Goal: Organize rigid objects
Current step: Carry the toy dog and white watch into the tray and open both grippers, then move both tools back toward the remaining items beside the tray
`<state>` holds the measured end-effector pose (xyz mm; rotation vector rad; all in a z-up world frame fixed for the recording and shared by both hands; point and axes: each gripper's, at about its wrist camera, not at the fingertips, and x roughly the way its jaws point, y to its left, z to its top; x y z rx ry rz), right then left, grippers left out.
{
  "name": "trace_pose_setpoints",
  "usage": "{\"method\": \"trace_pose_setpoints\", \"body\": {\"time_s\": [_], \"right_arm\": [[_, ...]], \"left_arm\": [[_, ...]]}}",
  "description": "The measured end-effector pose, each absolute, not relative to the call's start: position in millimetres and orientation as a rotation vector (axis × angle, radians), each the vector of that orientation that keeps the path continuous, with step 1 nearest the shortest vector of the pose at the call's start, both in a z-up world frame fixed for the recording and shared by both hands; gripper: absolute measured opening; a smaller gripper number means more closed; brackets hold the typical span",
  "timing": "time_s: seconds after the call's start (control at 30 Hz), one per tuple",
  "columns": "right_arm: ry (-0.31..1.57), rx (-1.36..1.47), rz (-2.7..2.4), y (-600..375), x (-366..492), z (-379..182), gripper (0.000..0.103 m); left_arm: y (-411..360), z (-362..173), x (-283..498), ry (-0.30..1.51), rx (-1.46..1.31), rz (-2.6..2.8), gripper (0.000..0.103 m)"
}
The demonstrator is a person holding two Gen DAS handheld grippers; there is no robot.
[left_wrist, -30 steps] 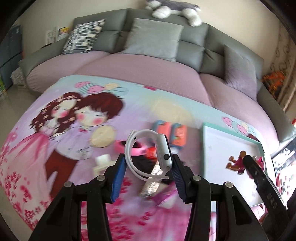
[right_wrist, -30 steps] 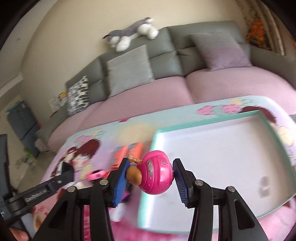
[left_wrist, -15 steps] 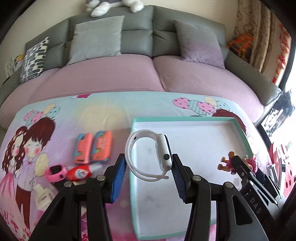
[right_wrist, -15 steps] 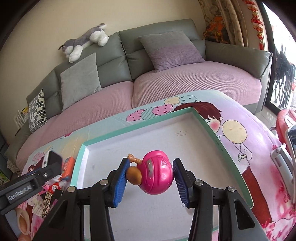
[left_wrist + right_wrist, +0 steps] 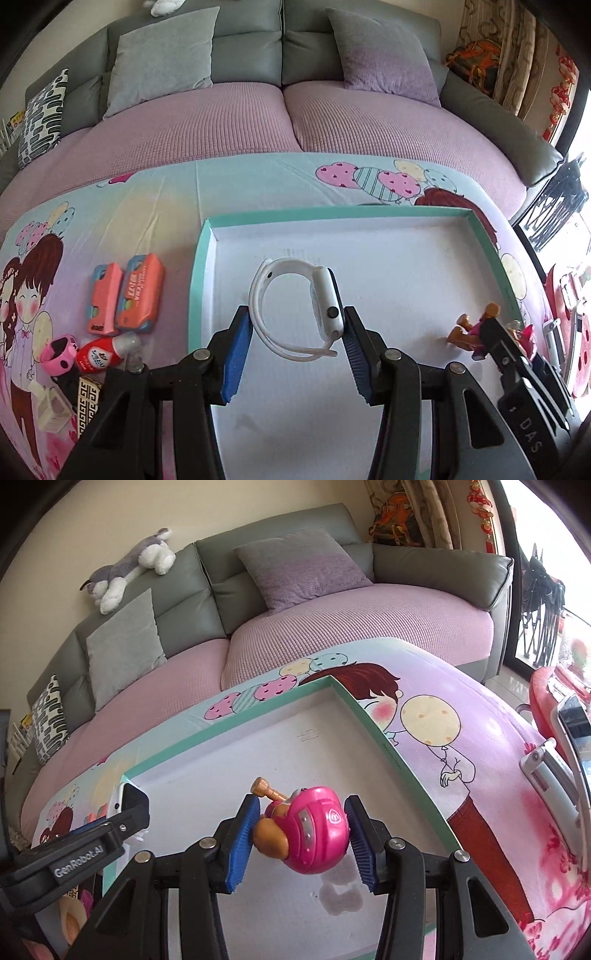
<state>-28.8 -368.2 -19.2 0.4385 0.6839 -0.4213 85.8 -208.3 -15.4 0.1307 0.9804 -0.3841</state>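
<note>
Cartoon-printed cloth [image 5: 155, 206] covers the table before a grey sofa [image 5: 280, 44] with pink seat covers, three cushions showing in each wrist view and one plush dog [image 5: 129, 568] on the backrest. One white tray [image 5: 424, 258] with a teal rim lies on the cloth, and both grippers hang over it. The left gripper [image 5: 297, 334] clamps one white watch [image 5: 295, 306] between its blue pads: the strap loop presses the left pad, the rounded white case with a dark button presses the right pad, and the watch is above the tray floor just ahead of the fingers. The right gripper [image 5: 301, 832] clasps one toy [image 5: 306, 830], a glossy pink helmeted figure with a tan snout and a tan limb sticking up; it sits between the pads over the tray's near right part, a shadow on the floor beneath it. Left of the left gripper, outside the tray, lie two orange cases [image 5: 125, 295] side by side, one pink watch [image 5: 61, 352], one red bottle [image 5: 101, 354] and one patterned box [image 5: 88, 395], close together.
</note>
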Motion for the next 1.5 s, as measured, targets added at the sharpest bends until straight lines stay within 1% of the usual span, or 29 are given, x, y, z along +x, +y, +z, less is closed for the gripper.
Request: {"method": "trace_pose_setpoints", "body": {"time_s": [0.23,0.27,0.3,0.4,0.47,0.5,0.57,0.6,0.67,0.73,0.77,0.8,0.87,0.97,1.03,1.07,1.5], "right_arm": [[0.687,0.434,-0.427,-368,-28,-19,0.051],[0.687,0.435,-0.426,-368,-28,-19,0.051],[0.687,0.434,-0.425,-367,-27,-19,0.051],[0.685,0.425,-0.427,-367,-27,-18,0.051],[0.677,0.420,-0.432,-366,-28,-16,0.051],[0.675,0.418,-0.437,-366,-28,-15,0.052],[0.674,0.410,-0.451,-366,-28,-14,0.058],[0.673,0.407,-0.455,-366,-28,-13,0.065],[0.672,0.404,-0.455,-366,-28,-13,0.066],[0.678,0.398,-0.456,-365,-27,-14,0.067],[0.681,0.393,-0.458,-365,-26,-14,0.068],[0.684,0.389,-0.461,-365,-26,-14,0.070],[0.683,0.388,-0.462,-365,-26,-14,0.074],[0.673,0.389,-0.457,-365,-26,-14,0.086],[0.672,0.383,-0.459,-364,-26,-13,0.099],[0.673,0.379,-0.462,-363,-26,-14,0.102],[0.665,0.345,-0.476,-358,-23,-13,0.103]], "left_arm": [[-211,-29,88,1.014,0.136,-0.372,0.052],[-211,-29,89,1.013,0.139,-0.369,0.055],[-211,-29,89,1.009,0.139,-0.367,0.060],[-208,-22,89,0.997,0.134,-0.361,0.070],[-206,-19,90,0.989,0.128,-0.355,0.075],[-205,-18,90,0.984,0.126,-0.350,0.075],[-202,-15,90,0.974,0.125,-0.341,0.075],[-200,-13,89,0.970,0.124,-0.336,0.075],[-196,-11,89,0.963,0.117,-0.323,0.076],[-191,-8,89,0.952,0.107,-0.309,0.079],[-189,-6,89,0.947,0.102,-0.302,0.086],[-186,-5,89,0.942,0.096,-0.296,0.090],[-181,-3,89,0.931,0.084,-0.283,0.090],[-173,-1,89,0.913,0.068,-0.263,0.090],[-170,0,90,0.900,0.062,-0.252,0.095],[-168,-1,90,0.896,0.059,-0.245,0.097],[-140,1,89,0.856,0.003,-0.193,0.097]]}}
